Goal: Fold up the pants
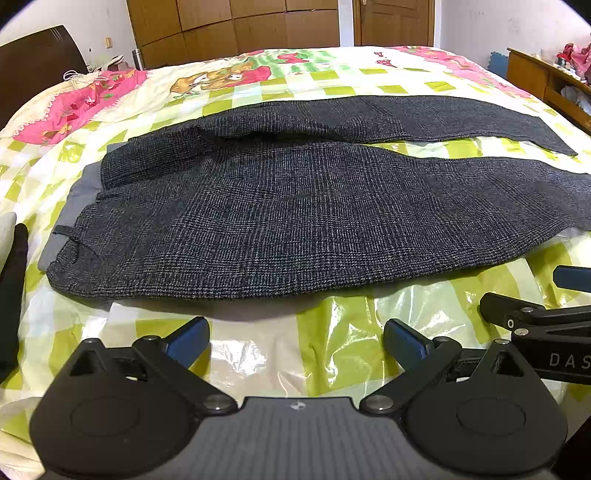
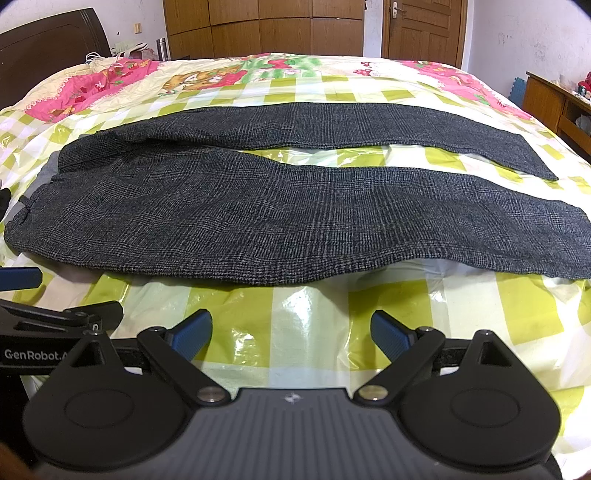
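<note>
Left gripper [image 1: 297,341], right gripper [image 2: 291,334] both agape, empty; plaid trousers [image 1: 295,221] ahead, untouched. Pinch near leg's edge, fold onto far leg.

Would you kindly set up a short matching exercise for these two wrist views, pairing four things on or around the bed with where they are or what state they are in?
Things:
1. pants
2. left gripper
3. wardrobe
4. waistband

Places or states:
A. against the far wall, beyond the bed
B. open, above the plastic sheet, holding nothing
C. spread flat, legs apart, not yet folded
D. at the left end of the garment, grey lining showing

Pairs: 1-C, 2-B, 3-A, 4-D
</note>
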The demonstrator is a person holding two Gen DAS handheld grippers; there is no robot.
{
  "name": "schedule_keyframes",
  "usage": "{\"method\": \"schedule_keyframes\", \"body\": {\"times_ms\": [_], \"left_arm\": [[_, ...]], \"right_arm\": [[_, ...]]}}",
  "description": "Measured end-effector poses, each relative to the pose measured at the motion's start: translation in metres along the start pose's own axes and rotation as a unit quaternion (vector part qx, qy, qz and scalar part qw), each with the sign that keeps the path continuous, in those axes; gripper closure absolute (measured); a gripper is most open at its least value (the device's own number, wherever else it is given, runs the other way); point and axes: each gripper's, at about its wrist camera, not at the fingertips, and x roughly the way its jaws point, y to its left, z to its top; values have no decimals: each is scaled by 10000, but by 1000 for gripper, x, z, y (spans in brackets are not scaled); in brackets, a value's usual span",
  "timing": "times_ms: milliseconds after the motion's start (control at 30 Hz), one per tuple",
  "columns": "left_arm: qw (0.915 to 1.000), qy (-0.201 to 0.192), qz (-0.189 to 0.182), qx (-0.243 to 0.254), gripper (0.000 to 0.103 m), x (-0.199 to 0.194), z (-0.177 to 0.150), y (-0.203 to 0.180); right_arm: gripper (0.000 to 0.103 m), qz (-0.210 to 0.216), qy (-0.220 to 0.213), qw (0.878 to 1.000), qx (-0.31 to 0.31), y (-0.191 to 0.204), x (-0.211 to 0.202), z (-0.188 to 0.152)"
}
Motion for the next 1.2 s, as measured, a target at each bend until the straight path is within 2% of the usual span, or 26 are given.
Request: {"method": "schedule_keyframes", "body": {"times_ms": [467,700,833,933,1033,1200], "left_arm": [[9998,-150,-70,101,0,-5,4,-5],[9964,-556,-230,594,0,-14,12,-25],[9927,-736,-490,818,0,-17,25,-44],[9888,-871,-773,935,0,-18,36,-63],[9838,-977,-1003,1121,0,-15,50,-87],[9761,-1067,-1278,1400,0,-1,68,-124]], "right_arm": [[13,15,5,10000,23,-1,1,0],[17,2,1,9996,288,-13,0,5],[18,-149,-185,9990,374,-24,-10,14],[18,-321,-308,9974,566,-43,-17,22],[25,-390,-352,9928,1072,-76,-24,30],[26,-973,-381,9812,1621,-139,-27,33]]}}
